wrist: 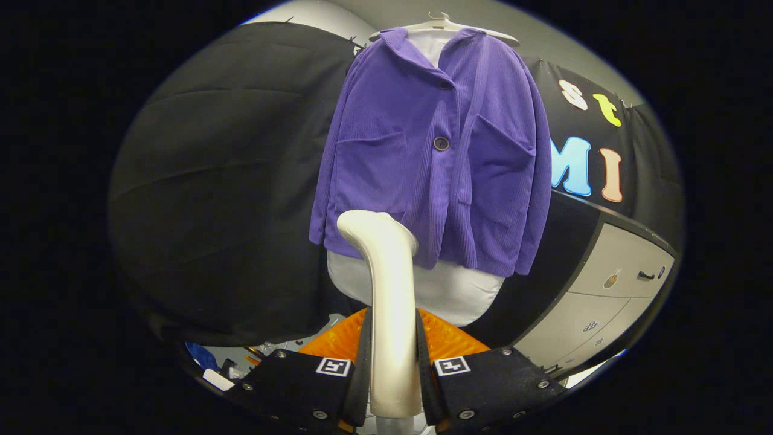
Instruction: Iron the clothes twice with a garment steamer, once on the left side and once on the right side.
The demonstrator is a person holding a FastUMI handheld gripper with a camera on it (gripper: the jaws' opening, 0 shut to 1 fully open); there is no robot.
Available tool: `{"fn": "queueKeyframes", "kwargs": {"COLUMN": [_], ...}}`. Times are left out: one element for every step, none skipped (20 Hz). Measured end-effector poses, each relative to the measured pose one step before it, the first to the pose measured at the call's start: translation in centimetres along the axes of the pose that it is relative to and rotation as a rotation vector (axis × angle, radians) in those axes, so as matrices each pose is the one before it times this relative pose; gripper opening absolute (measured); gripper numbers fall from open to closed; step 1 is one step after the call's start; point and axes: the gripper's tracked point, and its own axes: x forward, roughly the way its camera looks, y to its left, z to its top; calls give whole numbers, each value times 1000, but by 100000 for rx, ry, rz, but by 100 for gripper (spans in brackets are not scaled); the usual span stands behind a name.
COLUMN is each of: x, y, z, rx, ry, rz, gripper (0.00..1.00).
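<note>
A purple ribbed jacket point(432, 151) with dark buttons hangs on a white hanger point(444, 25) over a white board point(450, 287). My gripper point(392, 362) is shut on the cream handle of the garment steamer point(389, 302), which rises between the fingers. The steamer's curved head sits at the jacket's lower hem, on the left half of the garment. Whether the head touches the fabric I cannot tell.
A grey cabinet with drawers point(616, 290) stands to the right, behind the board. An orange mat point(447, 338) lies just beyond the fingers. Small loose items, one blue point(202, 356), lie low on the left. Black cloth hangs behind.
</note>
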Motion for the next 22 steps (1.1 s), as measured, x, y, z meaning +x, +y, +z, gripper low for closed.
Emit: {"fn": "queueKeyframes", "kwargs": {"x": [11,49,-174,-383,-486,-662,-816,-879,-801,-977,-957,-915,-992,-900,-946,-854,-883,-907,-1009,-920,-867,-800], "y": [76,95,66,182,10,-75,-222,-392,-575,-765,-1154,-1335,-1437,-1769,-1804,-1617,-1580,-1254,-1456,-1559,-1593,-1754], "z": [-518,-339,-34,51,13,-133,454,737,882,853,1114,916,956,1067,1071,905,1041,998,913,677,700,676], "rx": [261,-2,375,829,1434,1468,1267,1229,1650,1451,1497,1474,1300,1533,1907,1866,1211,457,208,567,849,373], "ry": [1178,886,190,31,-319,-1056,-1379,-1390,-1837,-1768,-1976,-1607,-1897,-2260,-1461,-1102,-1729,-1894,-1546,-1463,-1928,-1411], "rz": [662,532,377,317,164,-19,-424,-413,-378,-919,-1495,-1428,-1734,-2105,-2072,-1879,-1910,-1930,-1932,-1892,-1995,-2160], "gripper": [36,36,36,36,36,36,36,36,36,36,36,36,36,36,36,36,36,36,36,36,36,36]}}
